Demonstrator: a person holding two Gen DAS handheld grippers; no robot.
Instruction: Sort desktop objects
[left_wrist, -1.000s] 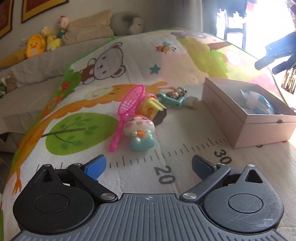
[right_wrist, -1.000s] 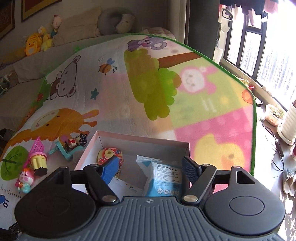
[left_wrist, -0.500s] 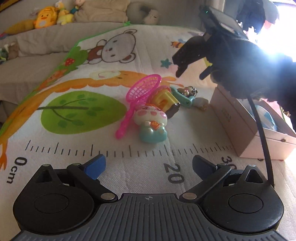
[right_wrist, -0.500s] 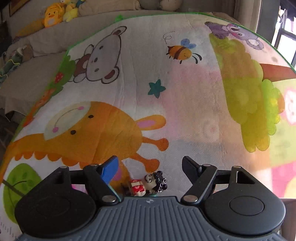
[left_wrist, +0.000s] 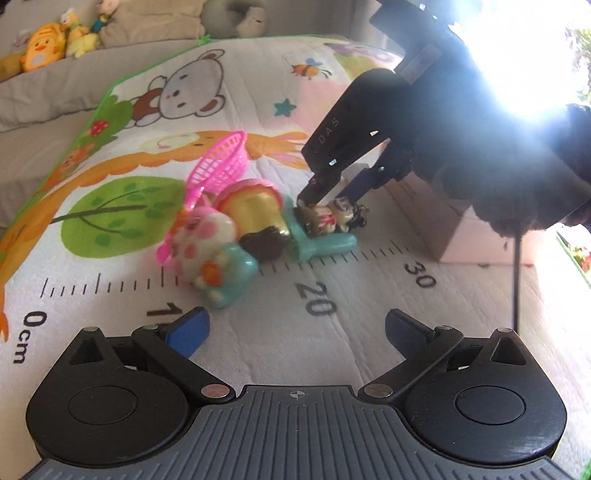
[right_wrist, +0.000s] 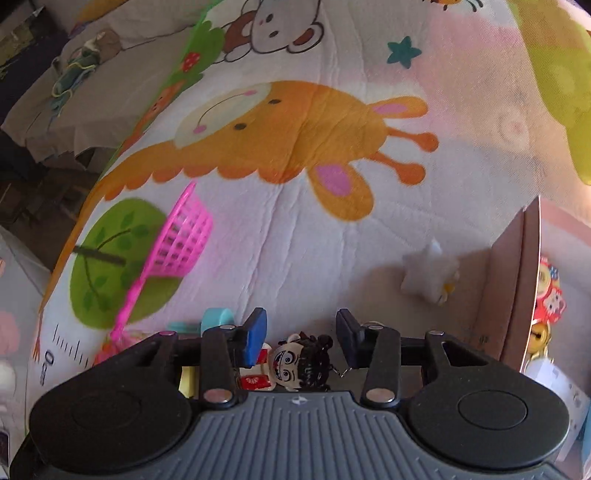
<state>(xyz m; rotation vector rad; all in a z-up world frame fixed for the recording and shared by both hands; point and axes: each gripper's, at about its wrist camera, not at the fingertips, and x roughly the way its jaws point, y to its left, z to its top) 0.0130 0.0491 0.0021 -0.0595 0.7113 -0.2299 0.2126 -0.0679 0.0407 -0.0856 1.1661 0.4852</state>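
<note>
- Between the spread fingers of the right gripper lies a small doll keychain, flanked but not clamped.
- Left of those fingers sit a pink net and teal toy; right stands a pink box.
- Ahead of the left gripper, fingers released, lies a mushroom figure on the play mat.

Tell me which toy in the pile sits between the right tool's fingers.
The small black-haired doll lying on the teal toy; the pink net and spotted figure lie apart.
</note>
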